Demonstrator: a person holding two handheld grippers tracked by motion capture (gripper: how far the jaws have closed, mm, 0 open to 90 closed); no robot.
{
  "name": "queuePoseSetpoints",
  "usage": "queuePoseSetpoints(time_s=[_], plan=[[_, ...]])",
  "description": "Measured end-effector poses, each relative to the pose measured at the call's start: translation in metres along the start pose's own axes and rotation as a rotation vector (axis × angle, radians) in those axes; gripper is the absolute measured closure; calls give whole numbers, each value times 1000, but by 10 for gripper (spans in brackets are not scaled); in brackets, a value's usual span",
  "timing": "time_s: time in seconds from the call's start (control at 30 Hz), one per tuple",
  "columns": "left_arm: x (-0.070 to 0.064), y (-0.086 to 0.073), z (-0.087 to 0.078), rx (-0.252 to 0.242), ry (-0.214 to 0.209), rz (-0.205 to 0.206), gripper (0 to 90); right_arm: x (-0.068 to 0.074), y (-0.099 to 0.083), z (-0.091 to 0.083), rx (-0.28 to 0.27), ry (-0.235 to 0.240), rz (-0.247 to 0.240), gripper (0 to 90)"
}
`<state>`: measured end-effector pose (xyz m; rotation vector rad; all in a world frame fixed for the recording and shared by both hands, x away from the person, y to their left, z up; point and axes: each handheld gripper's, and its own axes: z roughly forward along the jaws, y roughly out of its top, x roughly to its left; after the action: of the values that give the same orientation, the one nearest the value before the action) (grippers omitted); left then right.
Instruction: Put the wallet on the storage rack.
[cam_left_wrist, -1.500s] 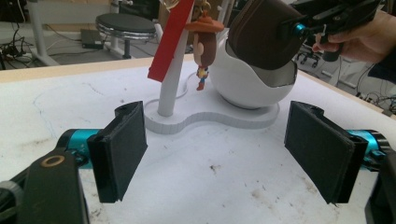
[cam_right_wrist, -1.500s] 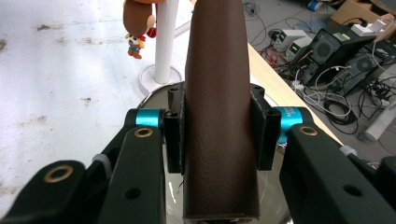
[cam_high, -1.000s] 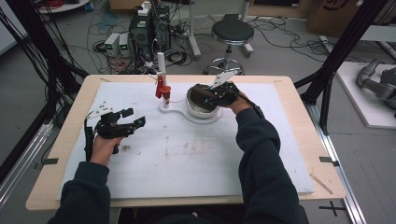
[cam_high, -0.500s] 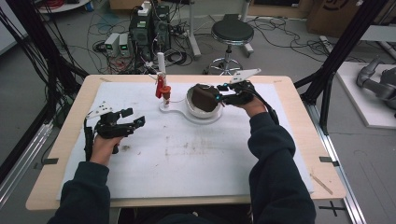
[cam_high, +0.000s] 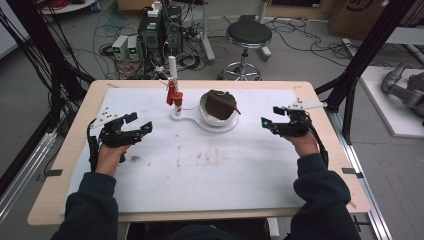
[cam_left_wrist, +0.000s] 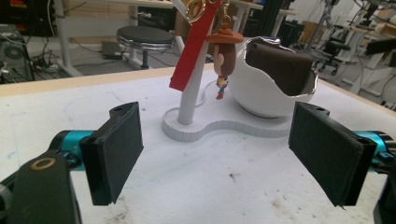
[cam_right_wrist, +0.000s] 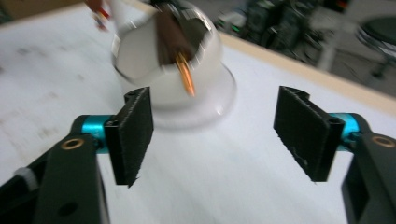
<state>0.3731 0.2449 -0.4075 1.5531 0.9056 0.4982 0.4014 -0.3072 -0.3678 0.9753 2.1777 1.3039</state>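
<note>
A white egg-shaped bowl (cam_high: 218, 114) holding a dark brown wallet-like item (cam_high: 220, 102) stands on a white stand base (cam_high: 192, 119) at the table's far middle. A red strap and a small cowboy figure keychain (cam_left_wrist: 224, 60) hang from the stand's post (cam_high: 173, 87). My left gripper (cam_high: 134, 128) rests open at the left, jaws pointing toward the stand, nothing between them. My right gripper (cam_high: 269, 122) is open and empty to the right of the bowl (cam_right_wrist: 173, 60). The wallet (cam_left_wrist: 279, 65) fills the bowl's mouth.
A white mat (cam_high: 210, 165) with brown stains covers the wooden table (cam_high: 65, 165). Behind the table stand a round stool (cam_high: 248, 35), computers and cables on the floor. Black frame legs rise at both sides.
My right gripper has pulled back from the bowl to the right side of the table, leaving the brown item in the bowl. The left gripper has stayed put.
</note>
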Motion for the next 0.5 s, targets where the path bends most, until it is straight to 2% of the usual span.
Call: queuePoseSetpoints(time_s=[0.1,0.23,0.4,0.5], plan=[[2,0,-1,3,4,-11,177,1,-21,-11,42,-51,12,230],[2,0,-2,10,13,-21,175,2,-41,-24,40,-96,30,220],[3,0,-4,2,25,-17,175,1,-47,-35,20,-119,51,219],[1,-1,-3,9,22,-5,175,1,-48,-38,4,-116,53,219]])
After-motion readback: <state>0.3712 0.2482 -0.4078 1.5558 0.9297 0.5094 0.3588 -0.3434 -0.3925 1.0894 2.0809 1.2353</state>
